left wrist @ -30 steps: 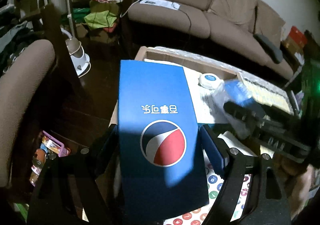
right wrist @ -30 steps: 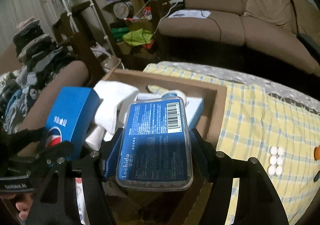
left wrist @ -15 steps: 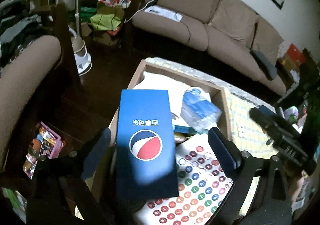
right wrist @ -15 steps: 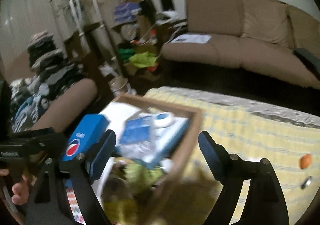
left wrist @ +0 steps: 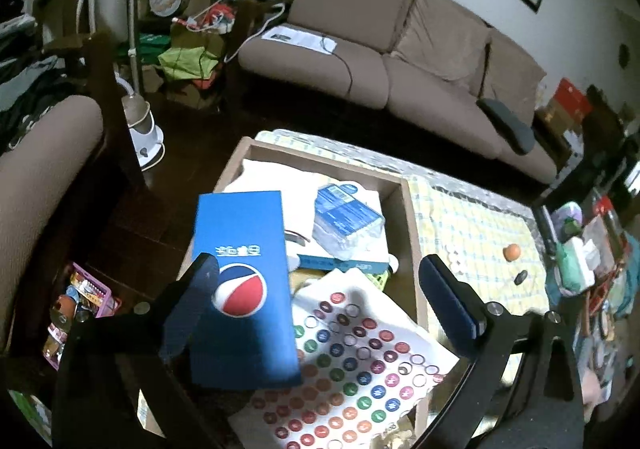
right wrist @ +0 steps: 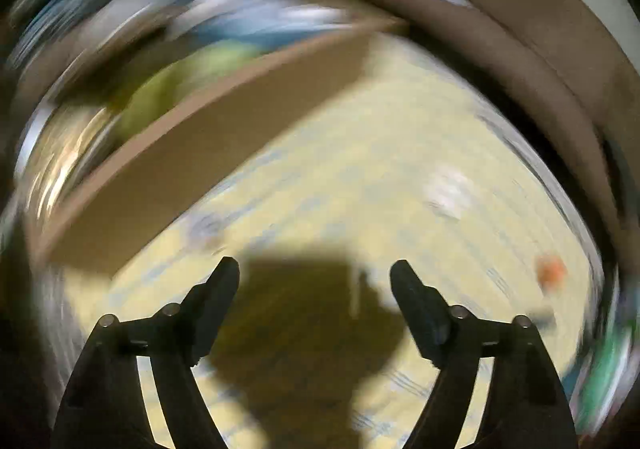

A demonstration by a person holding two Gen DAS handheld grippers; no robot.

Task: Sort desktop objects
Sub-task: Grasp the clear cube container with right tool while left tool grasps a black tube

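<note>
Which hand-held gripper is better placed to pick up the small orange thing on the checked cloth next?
Right hand-held gripper, likely: open, empty, already over the checked cloth with the orange thing nearby. Left hand-held gripper is over the cardboard box.

A heavily blurred view. The right gripper (right wrist: 314, 273) has its two dark fingers spread wide with nothing between them, above a yellow checked tablecloth (right wrist: 384, 169) where its shadow falls. A brown cardboard box wall (right wrist: 200, 153) slants across the cloth's upper left. A small orange object (right wrist: 551, 270) lies on the cloth's right side.
</note>
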